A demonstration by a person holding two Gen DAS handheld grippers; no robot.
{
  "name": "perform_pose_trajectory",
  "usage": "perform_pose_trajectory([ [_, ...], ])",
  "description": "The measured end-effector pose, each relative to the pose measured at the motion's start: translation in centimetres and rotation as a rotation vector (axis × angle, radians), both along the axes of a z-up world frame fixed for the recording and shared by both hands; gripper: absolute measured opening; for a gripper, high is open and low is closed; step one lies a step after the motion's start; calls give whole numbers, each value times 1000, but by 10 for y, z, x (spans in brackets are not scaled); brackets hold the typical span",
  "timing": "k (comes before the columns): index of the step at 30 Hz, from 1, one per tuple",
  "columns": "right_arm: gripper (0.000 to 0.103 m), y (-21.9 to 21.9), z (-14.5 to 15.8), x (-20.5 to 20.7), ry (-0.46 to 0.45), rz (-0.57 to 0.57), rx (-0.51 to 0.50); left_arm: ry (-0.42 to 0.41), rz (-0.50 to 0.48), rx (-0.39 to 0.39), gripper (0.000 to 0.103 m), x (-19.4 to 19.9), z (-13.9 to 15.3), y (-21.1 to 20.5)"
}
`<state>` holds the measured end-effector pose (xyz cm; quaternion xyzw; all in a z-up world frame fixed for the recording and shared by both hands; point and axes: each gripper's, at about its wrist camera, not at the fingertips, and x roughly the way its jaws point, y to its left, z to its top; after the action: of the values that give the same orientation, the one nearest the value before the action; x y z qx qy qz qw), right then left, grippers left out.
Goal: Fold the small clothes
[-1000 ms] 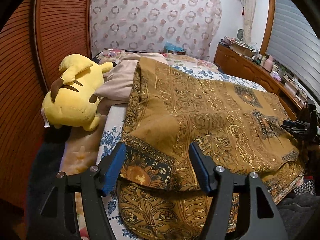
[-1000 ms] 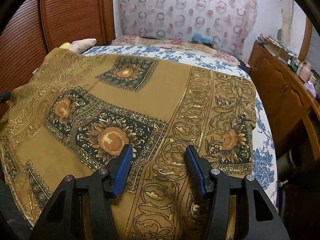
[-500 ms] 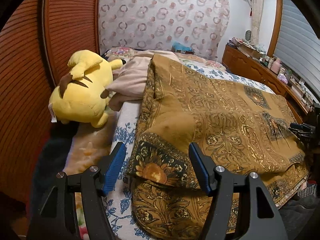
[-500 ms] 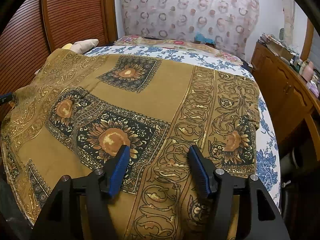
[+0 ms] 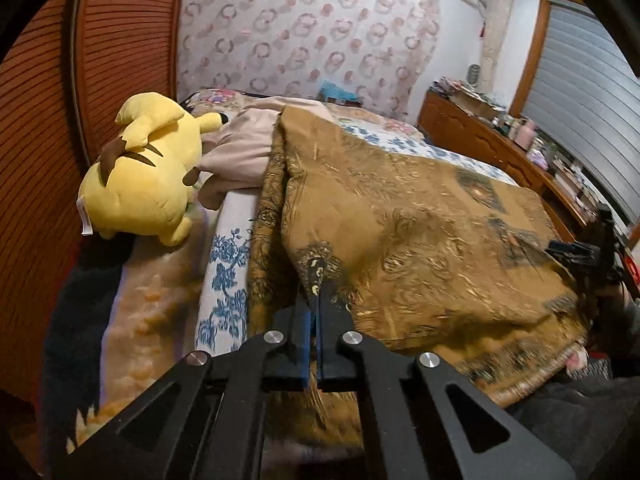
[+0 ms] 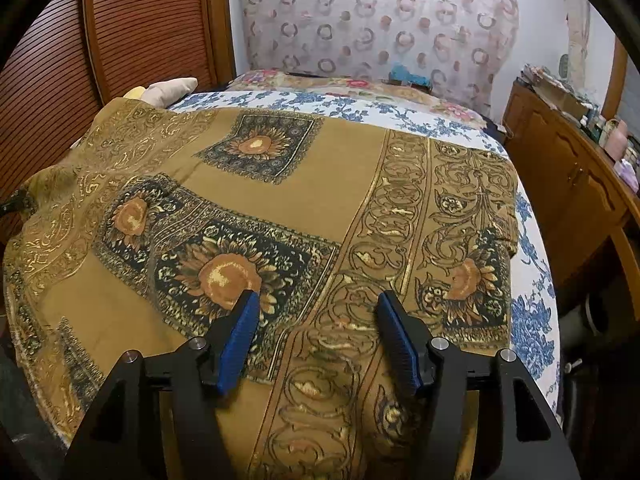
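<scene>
A brown cloth with gold scrolls and dark sunflower squares [image 6: 304,192] lies spread over the bed; it also shows in the left wrist view [image 5: 420,232]. My left gripper [image 5: 314,300] is shut on the cloth's near left corner, which is lifted and pulled into a peak. My right gripper [image 6: 316,312] is open, its blue pads low over the cloth's near edge, with cloth between and under them. The right gripper also shows far right in the left wrist view [image 5: 592,248].
A yellow plush toy [image 5: 148,172] and a beige pillow [image 5: 248,148] lie at the bed's left side by the wooden slatted wall [image 5: 80,80]. A blue floral sheet [image 6: 532,264] covers the bed. A wooden cabinet with clutter [image 6: 580,176] stands right.
My left gripper has closed on the cloth's near left corner and lifted it; the cloth there is now bunched. My right gripper stayed open and almost still.
</scene>
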<state>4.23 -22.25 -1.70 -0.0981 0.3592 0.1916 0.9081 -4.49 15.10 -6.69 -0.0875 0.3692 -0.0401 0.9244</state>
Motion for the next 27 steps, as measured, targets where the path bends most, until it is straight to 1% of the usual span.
perform_pose_trajectory([
  [3, 63, -8, 13, -10, -5, 2, 38, 34, 5, 37, 2, -6, 2, 1],
  [5, 63, -10, 20, -16, -18, 3, 43, 62, 14, 57, 2, -5, -3, 3],
  [7, 63, -10, 26, -22, -34, 6, 37, 72, 36, 83, 6, -3, -8, 4],
  [9, 63, -7, 27, -25, -36, 10, 31, 61, 44, 89, 20, -2, -8, 5],
  [10, 63, -4, 27, -27, -38, 12, 28, 53, 49, 89, 24, -1, -7, 5],
  [12, 63, 2, 26, -29, -37, 20, 26, 41, 65, 100, 40, 2, -5, 5],
  [15, 63, 12, 21, -32, -36, 39, 27, 41, 78, 113, 40, 11, -6, 3],
  [18, 63, 19, 18, -32, -26, 57, 27, 62, 87, 123, 40, 19, -12, 2],
  [25, 63, 35, 6, -29, -5, 85, -7, 100, 95, 115, 41, 28, -28, 2],
  [26, 64, 36, 5, -28, -1, 83, -14, 104, 94, 113, 45, 28, -30, 2],
  [27, 64, 37, 2, -27, 6, 83, -19, 109, 94, 112, 52, 28, -32, 2],
])
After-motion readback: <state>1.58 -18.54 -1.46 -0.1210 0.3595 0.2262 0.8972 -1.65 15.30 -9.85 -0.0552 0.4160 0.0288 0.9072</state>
